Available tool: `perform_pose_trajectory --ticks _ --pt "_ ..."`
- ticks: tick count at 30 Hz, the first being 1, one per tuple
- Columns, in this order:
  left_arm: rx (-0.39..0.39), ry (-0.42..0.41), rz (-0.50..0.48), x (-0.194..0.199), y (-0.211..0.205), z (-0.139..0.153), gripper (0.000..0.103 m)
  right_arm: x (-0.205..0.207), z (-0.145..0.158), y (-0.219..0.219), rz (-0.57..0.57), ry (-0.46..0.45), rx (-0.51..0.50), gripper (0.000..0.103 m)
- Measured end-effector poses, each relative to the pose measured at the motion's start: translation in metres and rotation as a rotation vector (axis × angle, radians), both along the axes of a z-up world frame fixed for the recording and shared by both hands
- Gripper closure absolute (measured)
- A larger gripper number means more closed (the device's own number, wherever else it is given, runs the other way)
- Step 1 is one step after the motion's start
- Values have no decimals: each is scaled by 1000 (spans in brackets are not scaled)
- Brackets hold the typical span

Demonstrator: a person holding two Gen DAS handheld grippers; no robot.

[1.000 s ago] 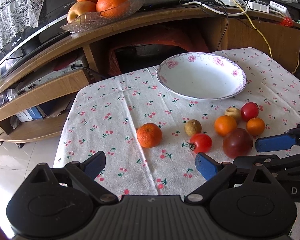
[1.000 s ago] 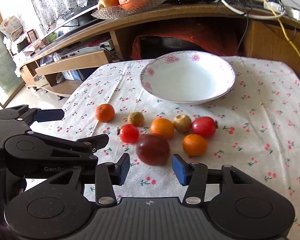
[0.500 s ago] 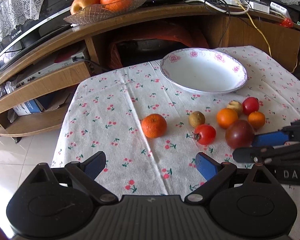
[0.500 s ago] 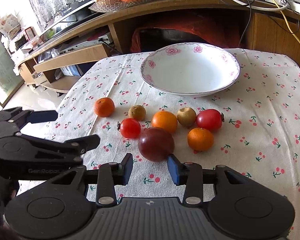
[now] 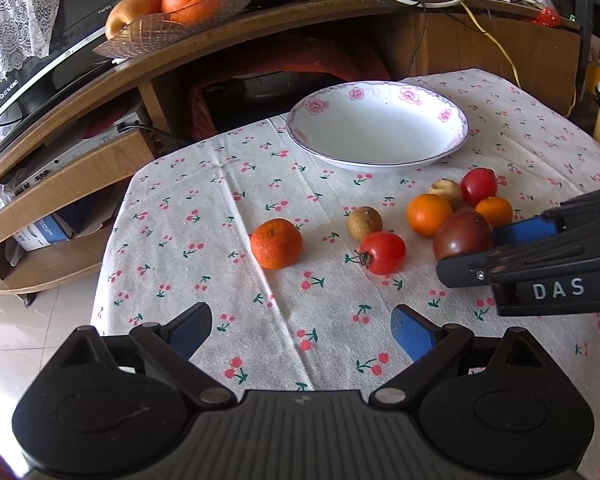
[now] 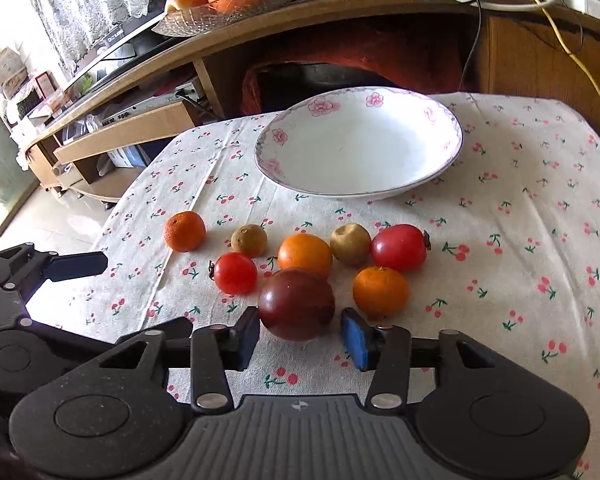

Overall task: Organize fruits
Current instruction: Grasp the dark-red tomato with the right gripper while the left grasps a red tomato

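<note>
A white floral bowl [image 6: 452,148] stands empty at the back of the cherry-print tablecloth; it also shows in the left wrist view [image 5: 458,136]. Several small fruits lie in front of it: a dark purple tomato [image 6: 296,304], red tomatoes [image 6: 235,273] [image 6: 398,247], oranges [image 6: 305,254] [image 6: 381,291] [image 6: 184,231] and brownish fruits [image 6: 249,240]. My right gripper [image 6: 298,340] is open, its pads on either side of the near part of the dark tomato [image 5: 462,234]. My left gripper [image 5: 302,330] is open and empty, above bare cloth near the front left.
A wooden TV bench stands behind the table with a glass dish of oranges [image 5: 172,28] on top and cables [image 5: 480,24] trailing down at the right. The table's left edge [image 5: 112,248] drops to a tiled floor.
My right gripper has moved forward, so its pads now flank the dark tomato, and has narrowed a little. My left gripper has drawn back and risen slightly.
</note>
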State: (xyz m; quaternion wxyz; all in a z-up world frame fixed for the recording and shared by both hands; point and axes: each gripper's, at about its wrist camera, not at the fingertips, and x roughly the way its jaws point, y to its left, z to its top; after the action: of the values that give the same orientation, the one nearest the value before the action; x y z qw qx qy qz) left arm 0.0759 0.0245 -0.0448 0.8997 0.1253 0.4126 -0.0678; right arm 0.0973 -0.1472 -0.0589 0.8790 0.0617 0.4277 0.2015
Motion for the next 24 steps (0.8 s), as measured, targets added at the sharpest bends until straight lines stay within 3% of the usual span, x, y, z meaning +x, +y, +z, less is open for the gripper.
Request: perform_pose_trajectory --ticks 7,9,11,16,20,24 --pt "-39 -9 -47 -1 -1 0 0 4 -1 3 17 -25 -2 56" --pt "-40 -17 -63 -1 -4 0 0 5 0 3 29 -28 -7 65" --pt "-38 -26 -75 1 -9 1 0 5 1 2 28 -14 10 67" --pt "-70 -18 -93 10 -16 0 10 -2 5 -8 -1 -2 32 68" --pt "-102 17 -95 20 -21 -6 30 -7 10 -21 -15 6 66 68" --pt "-112 27 -90 29 -26 -9 34 -14 8 -34 -30 32 75 68"
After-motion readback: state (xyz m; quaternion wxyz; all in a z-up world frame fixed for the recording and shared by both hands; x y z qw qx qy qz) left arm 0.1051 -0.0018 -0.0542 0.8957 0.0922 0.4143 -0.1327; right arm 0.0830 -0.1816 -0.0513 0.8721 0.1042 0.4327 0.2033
